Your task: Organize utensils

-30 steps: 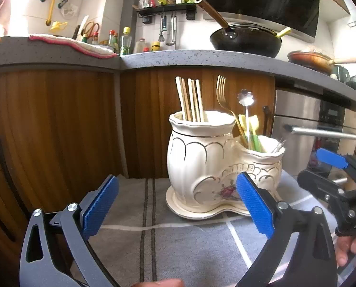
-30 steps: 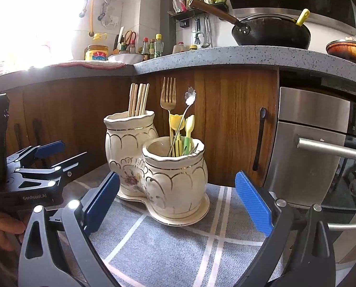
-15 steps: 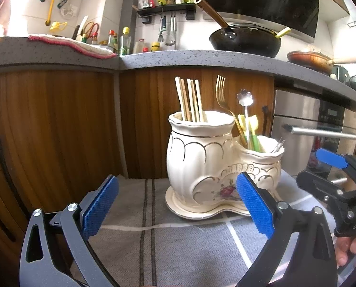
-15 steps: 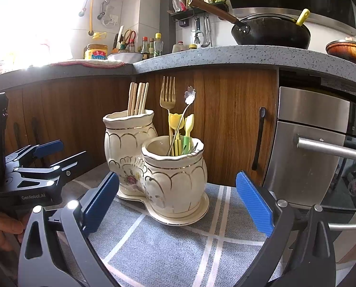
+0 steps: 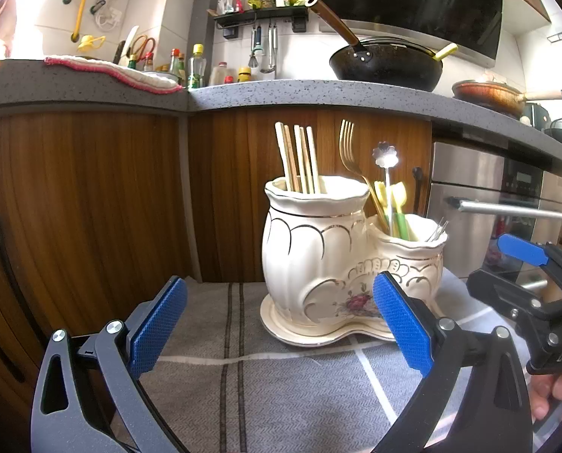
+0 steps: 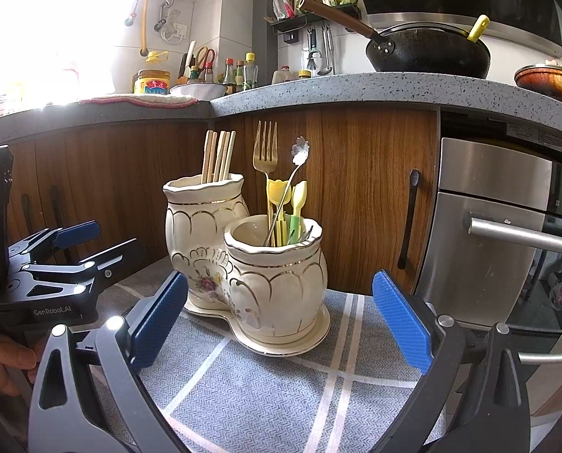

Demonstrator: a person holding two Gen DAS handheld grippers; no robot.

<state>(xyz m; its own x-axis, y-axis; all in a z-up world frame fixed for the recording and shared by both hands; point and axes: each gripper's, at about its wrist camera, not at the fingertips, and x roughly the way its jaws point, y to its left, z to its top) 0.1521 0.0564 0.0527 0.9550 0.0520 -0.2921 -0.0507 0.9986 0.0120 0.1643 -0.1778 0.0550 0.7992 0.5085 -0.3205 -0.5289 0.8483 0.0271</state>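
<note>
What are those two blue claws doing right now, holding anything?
Left gripper: open, holding nothing.
Right gripper: open, holding nothing.

Twin-pot holder (image 6: 243, 264) on cloth (image 6: 266, 389) nr back edge; chopsticks (image 6: 218, 156) in taller pot, fork (image 6: 265, 147) & spoons in shorter.

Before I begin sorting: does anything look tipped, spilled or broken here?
Nothing stands out. The double ceramic holder stands upright on the grey cloth, chopsticks in the taller pot, fork in the shorter.
</note>
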